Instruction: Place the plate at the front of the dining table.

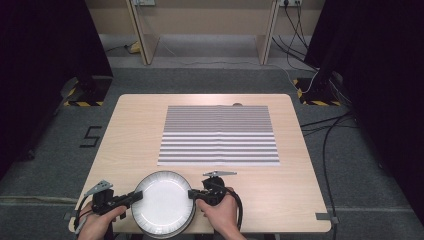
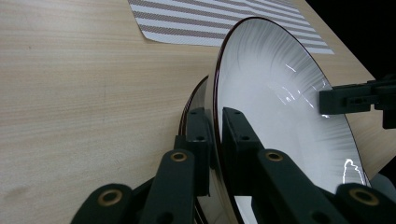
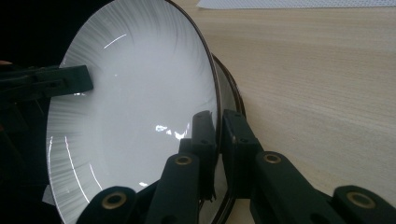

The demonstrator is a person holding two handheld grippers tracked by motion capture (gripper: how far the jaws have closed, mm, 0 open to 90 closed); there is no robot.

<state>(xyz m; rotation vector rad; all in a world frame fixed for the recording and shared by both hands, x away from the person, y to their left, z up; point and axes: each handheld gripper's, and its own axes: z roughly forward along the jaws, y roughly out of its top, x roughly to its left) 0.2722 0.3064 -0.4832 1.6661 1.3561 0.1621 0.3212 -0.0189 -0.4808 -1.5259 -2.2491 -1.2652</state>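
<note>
Both grippers are on the plate now! The white plate [image 1: 163, 200] with its dark rim sits at the near edge of the wooden bench [image 1: 130, 130], right between the person's two hands. The left gripper [image 1: 134, 197] has its jaws clamped on the plate's left rim, and the left gripper view makes it plain: one black jaw sits inside the bowl of the plate [image 2: 275, 88] and the other behind it, the rim pinched between them. Over on the other side, the right gripper [image 1: 192, 194] bites the right rim in the same way; in the right gripper view the plate [image 3: 135, 93] stands tilted up on edge, its rim nipped between the two jaws, with the far gripper's jaw showing across the glossy white surface. A second dark rim peeks out just behind the held plate in both gripper views. Farther back, well apart from the plate, a striped cloth [image 1: 219, 135] lies flat in the middle of the bench.
</note>
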